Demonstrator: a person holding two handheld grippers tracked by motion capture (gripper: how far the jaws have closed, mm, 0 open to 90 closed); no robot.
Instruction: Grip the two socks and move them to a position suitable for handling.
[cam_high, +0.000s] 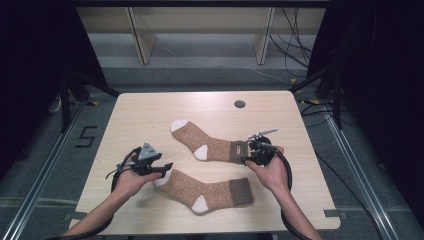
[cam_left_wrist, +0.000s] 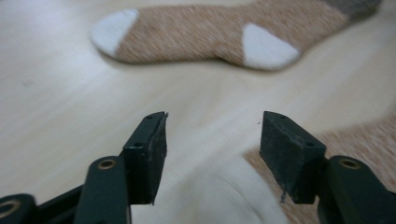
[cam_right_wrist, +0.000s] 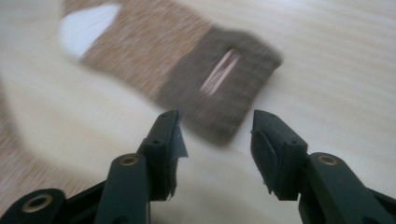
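Two brown socks with white toes and heels and dark brown cuffs lie flat on the wooden table (cam_high: 145, 112). The far sock (cam_high: 212, 144) lies in the middle, the near sock (cam_high: 210, 190) toward the front edge. My left gripper (cam_high: 167, 167) hovers at the near sock's white toe (cam_left_wrist: 219, 196); its jaws stand open (cam_left_wrist: 212, 135) with the toe below and between them, untouched. The far sock (cam_left_wrist: 196, 32) lies beyond. My right gripper (cam_high: 248, 152) is at the far sock's cuff (cam_right_wrist: 224, 84), open (cam_right_wrist: 215, 133), with the cuff's edge just ahead of its tips.
A round cable hole (cam_high: 239, 104) sits near the table's far edge. Wooden shelf legs (cam_high: 142, 37) and loose cables (cam_high: 295, 45) lie beyond the table on the floor. Bare tabletop stretches left of the socks and along the far side.
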